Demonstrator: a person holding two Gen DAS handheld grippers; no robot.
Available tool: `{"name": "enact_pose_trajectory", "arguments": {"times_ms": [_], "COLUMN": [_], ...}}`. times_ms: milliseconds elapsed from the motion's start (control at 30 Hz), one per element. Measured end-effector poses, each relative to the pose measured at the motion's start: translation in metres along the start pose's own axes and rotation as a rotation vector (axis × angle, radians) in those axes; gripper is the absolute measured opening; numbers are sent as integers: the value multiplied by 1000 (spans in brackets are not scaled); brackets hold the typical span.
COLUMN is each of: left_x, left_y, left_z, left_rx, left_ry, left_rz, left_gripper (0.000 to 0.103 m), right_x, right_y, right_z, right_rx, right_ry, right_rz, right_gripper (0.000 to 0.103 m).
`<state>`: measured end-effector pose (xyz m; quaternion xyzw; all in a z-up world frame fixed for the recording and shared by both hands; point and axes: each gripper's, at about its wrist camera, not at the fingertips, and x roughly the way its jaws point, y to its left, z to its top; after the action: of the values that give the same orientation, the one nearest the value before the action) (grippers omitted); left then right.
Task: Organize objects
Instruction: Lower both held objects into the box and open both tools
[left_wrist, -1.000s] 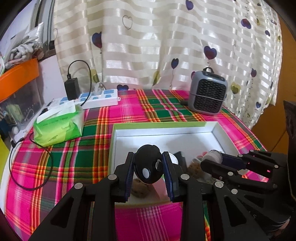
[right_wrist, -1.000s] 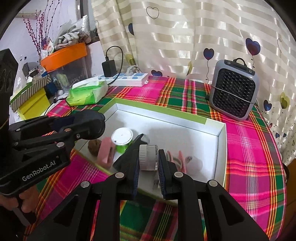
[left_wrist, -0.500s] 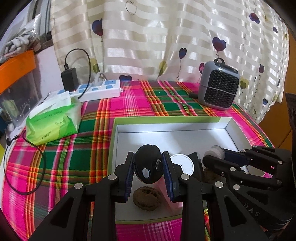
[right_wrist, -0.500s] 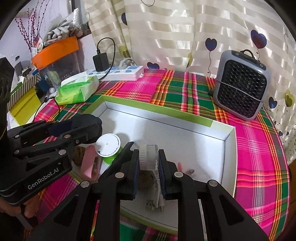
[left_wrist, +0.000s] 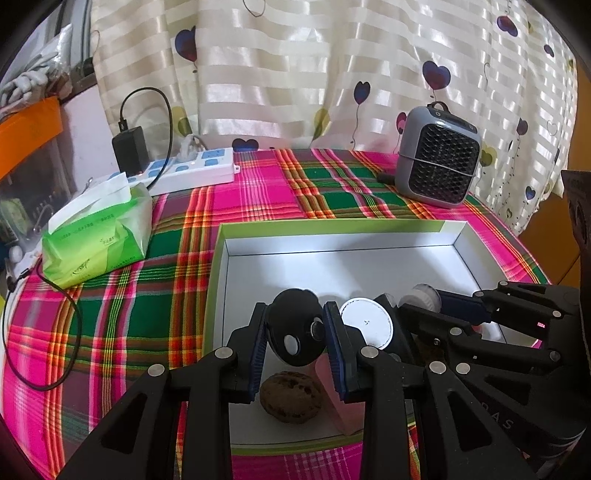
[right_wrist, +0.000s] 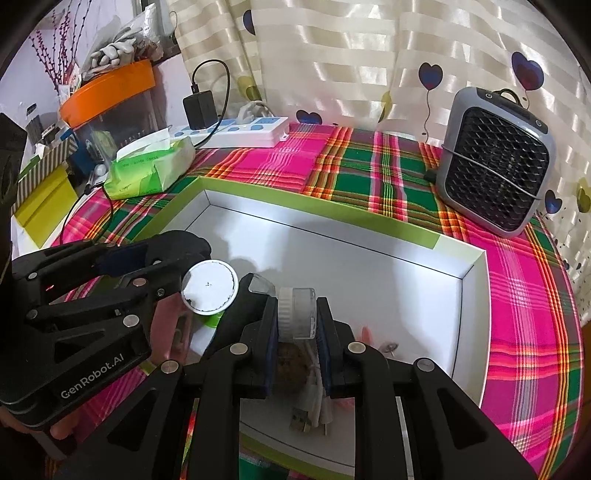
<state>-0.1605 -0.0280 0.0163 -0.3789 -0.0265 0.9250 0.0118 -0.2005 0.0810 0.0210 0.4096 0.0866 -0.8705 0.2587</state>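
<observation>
A white box with a green rim (left_wrist: 332, 224) (right_wrist: 314, 225) lies on the plaid table. My left gripper (left_wrist: 297, 338) is shut on a black round object (left_wrist: 295, 332) above the box's near left part. My right gripper (right_wrist: 297, 319) is shut on a small clear jar with a white lid (right_wrist: 297, 314) above the box's near side. In the box lie a brown cookie (left_wrist: 290, 397), a pink block (left_wrist: 340, 410), a white-lidded green cup (left_wrist: 365, 326) (right_wrist: 209, 287) and a white USB cable (right_wrist: 314, 406). The left gripper also shows in the right wrist view (right_wrist: 177, 254).
A green tissue pack (left_wrist: 98, 236) and a white power strip with a black charger (left_wrist: 192, 170) lie at the left back. A grey fan heater (left_wrist: 437, 158) (right_wrist: 495, 162) stands at the back right. A black cable (left_wrist: 40, 332) loops on the left.
Both grippers have risen and drawn back toward the box's near side with their objects still held. More of the box floor and the cookie now show.
</observation>
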Motion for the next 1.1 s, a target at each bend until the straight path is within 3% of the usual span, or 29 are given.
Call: {"name": "enact_pose_trajectory", "arguments": {"times_ms": [600, 833, 1100], "left_x": [-3, -13, -28], "left_y": [0, 1, -1], "left_z": [-2, -3, -9], "left_rx": [-19, -27, -35], "left_ry": [14, -4, -18], "left_rz": [-26, -25, -39], "left_gripper": [28, 29, 29], "right_x": [-5, -18, -30], "right_y": [4, 5, 9], "right_z": [-4, -7, -16], "right_rx": [-10, -15, -14], "right_ry": [-7, -37, -46], "right_rz": [-23, -26, -25], "right_gripper": [20, 32, 33]}}
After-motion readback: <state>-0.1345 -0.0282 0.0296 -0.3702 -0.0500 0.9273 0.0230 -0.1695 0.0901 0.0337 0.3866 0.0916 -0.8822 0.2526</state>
